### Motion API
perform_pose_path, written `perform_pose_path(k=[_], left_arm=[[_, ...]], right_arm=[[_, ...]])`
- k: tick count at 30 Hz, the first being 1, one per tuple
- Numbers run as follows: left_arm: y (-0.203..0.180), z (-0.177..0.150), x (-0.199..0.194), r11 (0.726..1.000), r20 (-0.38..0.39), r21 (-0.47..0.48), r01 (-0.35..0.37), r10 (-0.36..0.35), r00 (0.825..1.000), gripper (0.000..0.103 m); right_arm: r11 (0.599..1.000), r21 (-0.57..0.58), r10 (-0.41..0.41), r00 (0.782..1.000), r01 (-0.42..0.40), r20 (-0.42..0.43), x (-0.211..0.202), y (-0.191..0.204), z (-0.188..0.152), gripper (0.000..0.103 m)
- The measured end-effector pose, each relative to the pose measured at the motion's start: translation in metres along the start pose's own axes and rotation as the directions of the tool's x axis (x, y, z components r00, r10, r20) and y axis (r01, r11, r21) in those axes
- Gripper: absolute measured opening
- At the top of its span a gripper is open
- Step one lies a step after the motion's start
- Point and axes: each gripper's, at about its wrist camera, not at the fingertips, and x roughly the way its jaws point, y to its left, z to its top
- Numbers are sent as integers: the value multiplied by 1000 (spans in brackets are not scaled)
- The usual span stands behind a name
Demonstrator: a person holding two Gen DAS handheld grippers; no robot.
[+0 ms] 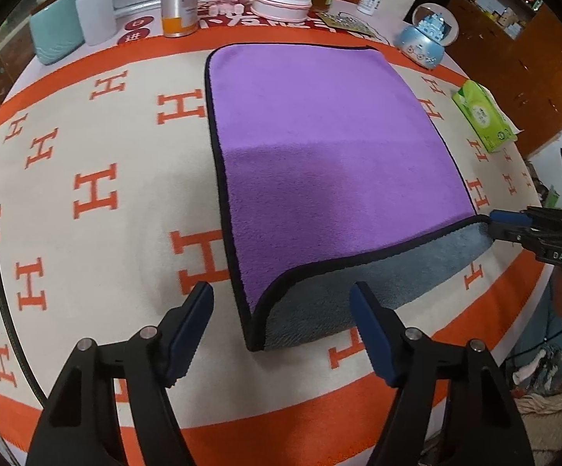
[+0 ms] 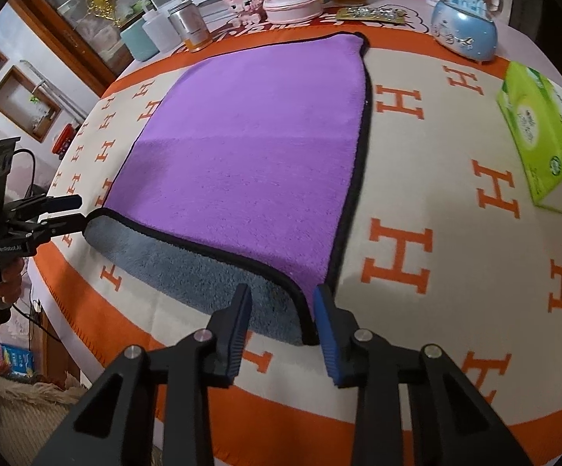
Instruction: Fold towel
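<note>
The purple, black-edged microfibre towel [image 1: 319, 147] lay flat on the cream-and-orange H-patterned table cover [image 1: 98, 194], its near hem turned back showing grey, while the left gripper [image 1: 281, 334] and right gripper [image 2: 282, 326] each gaped wide at a near corner, apparently gripping nothing.

left tongs [image 1: 282, 332] spread wide; right tongs [image 2: 282, 330] parted, both levelled forward, low

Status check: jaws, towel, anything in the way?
Left gripper open at towel's near-left corner. Right gripper open at near-right corner. Towel flat, near edge curled, grey underside up. Tissue box clear of fold.
</note>
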Motion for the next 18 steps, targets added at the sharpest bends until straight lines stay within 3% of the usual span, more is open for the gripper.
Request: perform_pose_path(k=[5, 9, 18], left_arm=[[0, 3, 4, 1000, -13, 14, 18, -18, 1000, 70], [2, 5, 8, 999, -36, 18, 50, -49, 998, 54], [5, 6, 14, 993, -77, 15, 117, -116, 990, 46]], right_arm=[[1000, -15, 4, 1000, -4, -14, 4, 0, 1, 29], [1000, -10, 5, 1000, -5, -21, 7, -1, 1, 25], [1000, -5, 13, 999, -13, -31, 8, -3, 2, 24]])
